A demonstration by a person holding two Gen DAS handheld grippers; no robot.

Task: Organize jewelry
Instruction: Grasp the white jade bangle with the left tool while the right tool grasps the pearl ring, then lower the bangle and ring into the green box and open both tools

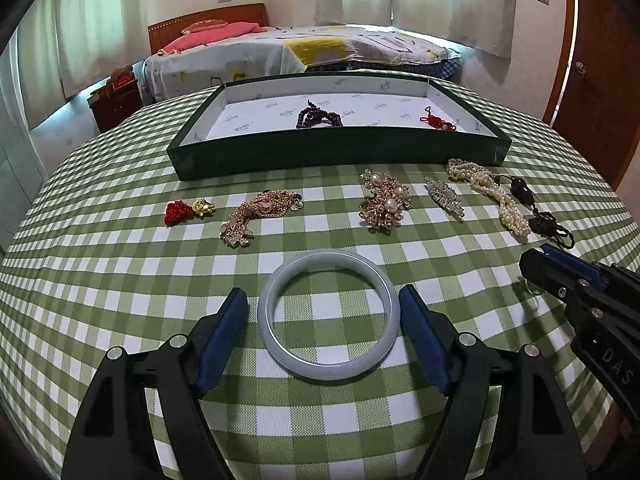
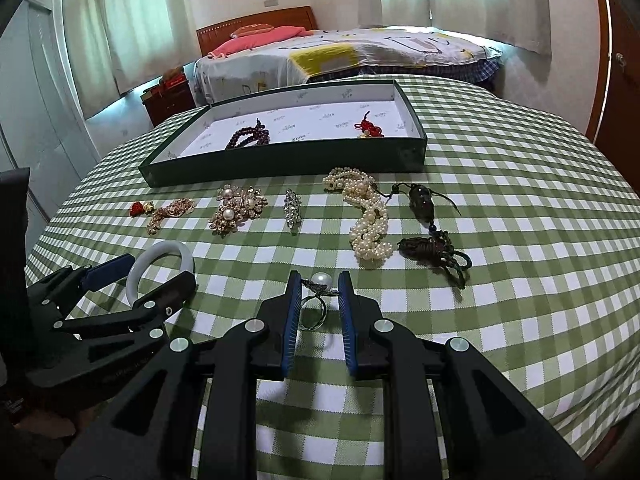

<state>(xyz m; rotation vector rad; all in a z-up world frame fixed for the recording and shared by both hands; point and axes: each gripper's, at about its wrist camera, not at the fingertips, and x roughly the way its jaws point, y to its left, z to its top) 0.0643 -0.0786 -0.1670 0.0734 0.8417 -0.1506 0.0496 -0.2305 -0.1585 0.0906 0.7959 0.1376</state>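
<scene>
- Here, left wrist view: the left tool (image 1: pixel 324 308) is spread around the pale bangle (image 1: pixel 328 316) on the counter (image 1: pixel 120 280); the green tray (image 1: pixel 340 148) holds dark beads (image 1: pixel 318 117) and a red knot charm (image 1: pixel 438 120).
- Right wrist view: the right tool (image 2: pixel 320 300) stands spread either side of the pearl ring (image 2: pixel 318 292), not pinching; the tray (image 2: pixel 280 164) lies beyond.

The left gripper (image 1: pixel 324 312) sat low with its jaws spread wide, while the right gripper (image 2: pixel 320 304) sat beside it, jaws parted narrowly, both pointing forward over the table
</scene>
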